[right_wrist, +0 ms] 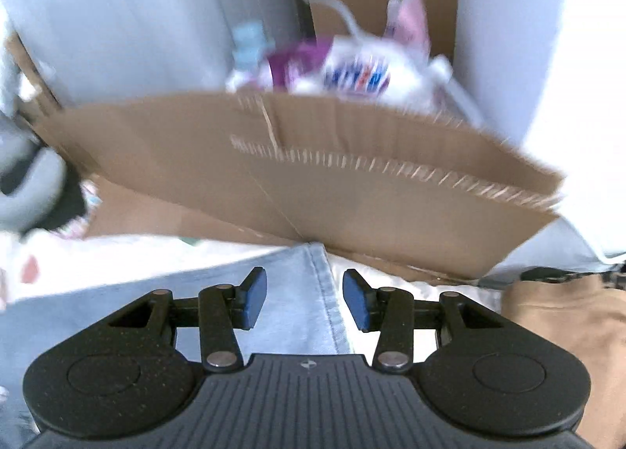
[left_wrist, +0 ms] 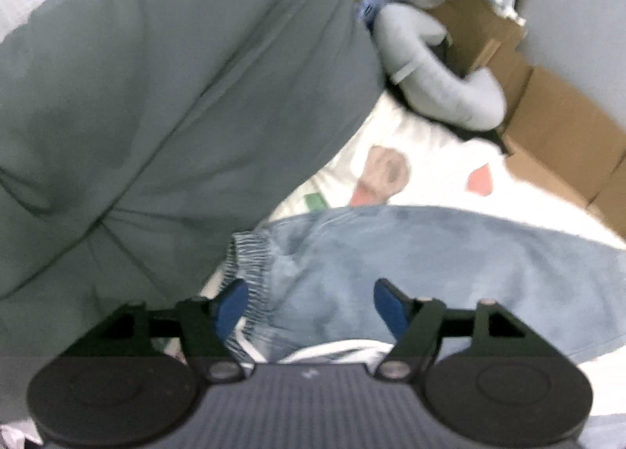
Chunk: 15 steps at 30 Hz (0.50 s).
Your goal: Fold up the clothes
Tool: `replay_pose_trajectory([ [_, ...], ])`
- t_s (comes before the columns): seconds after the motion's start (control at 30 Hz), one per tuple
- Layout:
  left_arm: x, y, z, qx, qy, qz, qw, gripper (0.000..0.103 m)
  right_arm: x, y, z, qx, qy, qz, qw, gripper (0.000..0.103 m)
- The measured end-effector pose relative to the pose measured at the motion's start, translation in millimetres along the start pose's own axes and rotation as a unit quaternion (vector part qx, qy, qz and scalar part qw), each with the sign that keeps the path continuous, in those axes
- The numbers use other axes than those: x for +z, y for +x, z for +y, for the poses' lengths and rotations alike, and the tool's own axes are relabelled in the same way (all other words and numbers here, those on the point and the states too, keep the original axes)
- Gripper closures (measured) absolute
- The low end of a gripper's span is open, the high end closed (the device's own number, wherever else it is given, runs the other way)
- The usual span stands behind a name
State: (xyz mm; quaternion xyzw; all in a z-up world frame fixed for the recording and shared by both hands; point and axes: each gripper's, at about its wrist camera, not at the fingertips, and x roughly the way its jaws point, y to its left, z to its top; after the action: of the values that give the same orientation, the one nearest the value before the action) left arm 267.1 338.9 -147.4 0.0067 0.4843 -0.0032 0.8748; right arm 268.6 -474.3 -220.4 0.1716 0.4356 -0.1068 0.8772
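Note:
Light blue denim pants (left_wrist: pixel 411 265) lie flat on a white patterned sheet (left_wrist: pixel 442 159). In the left wrist view my left gripper (left_wrist: pixel 311 302) is open over the elastic waistband (left_wrist: pixel 250 257), its blue pads (left_wrist: pixel 231 306) on either side of the cloth. In the right wrist view my right gripper (right_wrist: pixel 305 298) is open over the hemmed leg end of the pants (right_wrist: pixel 309 292), the hem edge between its pads (right_wrist: pixel 358 304). Neither gripper is closed on the fabric.
A large grey-green cushion or blanket (left_wrist: pixel 164 105) fills the left. A grey neck pillow (left_wrist: pixel 434 73) and an open cardboard box (left_wrist: pixel 555 124) lie beyond. The box flap (right_wrist: pixel 297 163) stands close ahead of the right gripper, bottles and packets (right_wrist: pixel 352 69) behind. A tan garment (right_wrist: pixel 571 331) lies right.

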Motion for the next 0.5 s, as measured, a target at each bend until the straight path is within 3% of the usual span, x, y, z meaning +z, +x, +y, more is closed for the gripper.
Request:
replay_pose_trajectory([
  [0.2, 3, -57, -15, -0.014, 0.006, 0.001, 0.9999, 0.024, 14, -121, 2, 0.057, 0.034, -0.046, 0.997, 0.053],
  [0.5, -11, -127, -27, -0.014, 0.008, 0.001, 0.9999, 0.014, 0, -249, -23, 0.080, 0.036, -0.082, 0.993, 0.048],
])
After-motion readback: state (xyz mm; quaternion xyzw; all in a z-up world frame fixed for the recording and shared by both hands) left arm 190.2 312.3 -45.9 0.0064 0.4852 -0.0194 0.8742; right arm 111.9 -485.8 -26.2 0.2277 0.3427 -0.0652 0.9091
